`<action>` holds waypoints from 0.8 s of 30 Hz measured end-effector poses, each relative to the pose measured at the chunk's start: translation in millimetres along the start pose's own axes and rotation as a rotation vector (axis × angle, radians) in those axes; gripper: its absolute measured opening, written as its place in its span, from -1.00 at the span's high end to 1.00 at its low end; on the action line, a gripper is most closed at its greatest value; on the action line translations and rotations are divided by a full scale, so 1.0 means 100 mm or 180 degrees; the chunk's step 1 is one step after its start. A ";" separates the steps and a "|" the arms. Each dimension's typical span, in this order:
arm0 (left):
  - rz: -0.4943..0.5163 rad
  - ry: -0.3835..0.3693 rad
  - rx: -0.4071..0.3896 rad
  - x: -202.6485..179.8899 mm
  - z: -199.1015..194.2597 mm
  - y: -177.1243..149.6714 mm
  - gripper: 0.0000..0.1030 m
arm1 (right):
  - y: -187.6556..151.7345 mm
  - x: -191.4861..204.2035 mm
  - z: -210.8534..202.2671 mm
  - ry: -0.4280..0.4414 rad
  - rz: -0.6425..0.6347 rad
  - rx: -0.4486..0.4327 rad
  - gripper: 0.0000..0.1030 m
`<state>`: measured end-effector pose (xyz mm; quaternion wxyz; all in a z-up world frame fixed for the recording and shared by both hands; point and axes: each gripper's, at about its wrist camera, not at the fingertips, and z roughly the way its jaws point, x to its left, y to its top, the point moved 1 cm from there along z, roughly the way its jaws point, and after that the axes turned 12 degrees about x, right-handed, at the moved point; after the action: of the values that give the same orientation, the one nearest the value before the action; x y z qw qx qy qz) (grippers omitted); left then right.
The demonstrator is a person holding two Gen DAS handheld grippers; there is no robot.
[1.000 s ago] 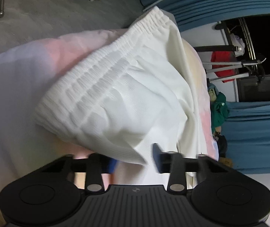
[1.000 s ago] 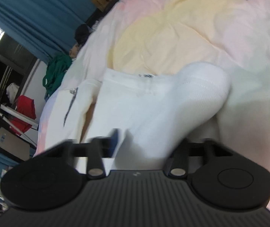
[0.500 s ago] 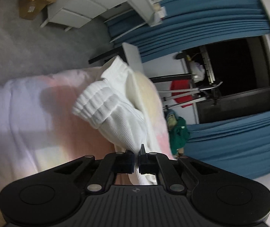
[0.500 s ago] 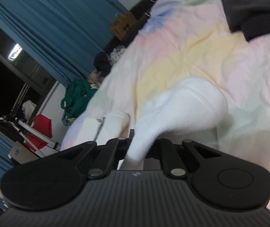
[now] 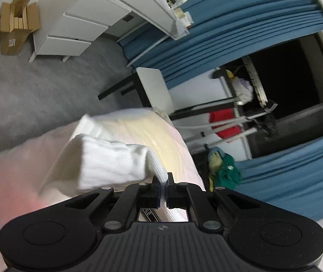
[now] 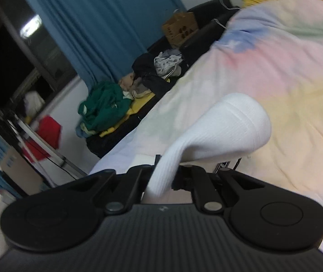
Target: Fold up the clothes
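While both tools point over the pastel bedcover (image 6: 297, 72), the left gripper (image 5: 163, 187) pinches a corner of the white garment (image 5: 114, 165) at lower centre; the right gripper (image 6: 165, 176) clamps the same white garment (image 6: 225, 127), bulging at centre right; motion blur hides its lower part

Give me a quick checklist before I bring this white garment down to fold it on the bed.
1. left gripper pinching the white garment: ok, fingers closed on a thin edge.
2. right gripper holding the garment: ok, a thick bunch sits between the fingers.
3. Garment spread flat between the grippers: not ok, it hangs bunched.
4. Landing spot on the pastel bedspread: ok, bare beside the garment.
5. Both grips on matching corners: cannot tell.
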<state>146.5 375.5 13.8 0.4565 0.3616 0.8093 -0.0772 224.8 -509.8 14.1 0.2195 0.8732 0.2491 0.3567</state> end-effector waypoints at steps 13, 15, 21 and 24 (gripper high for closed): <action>0.0039 0.0802 0.0112 -0.11 2.06 0.91 0.89 | -0.21 0.92 2.21 -0.0725 -0.0623 0.0297 0.77; 0.0123 0.0768 0.0123 -0.10 2.05 0.90 0.79 | -0.24 0.87 2.21 -0.0609 -0.0607 0.0273 0.70; 0.0317 0.0425 0.0027 -0.12 1.60 0.66 0.02 | -0.18 0.56 1.74 -0.0035 -0.0272 0.0333 -0.24; 0.0418 0.0172 0.0063 -0.11 1.33 0.39 -0.48 | -0.23 0.30 1.30 0.0279 -0.0062 0.0230 -0.46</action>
<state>266.3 337.6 -45.0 0.4350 0.4204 0.7950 -0.0452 332.3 -500.6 -67.5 0.1801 0.8616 0.2797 0.3833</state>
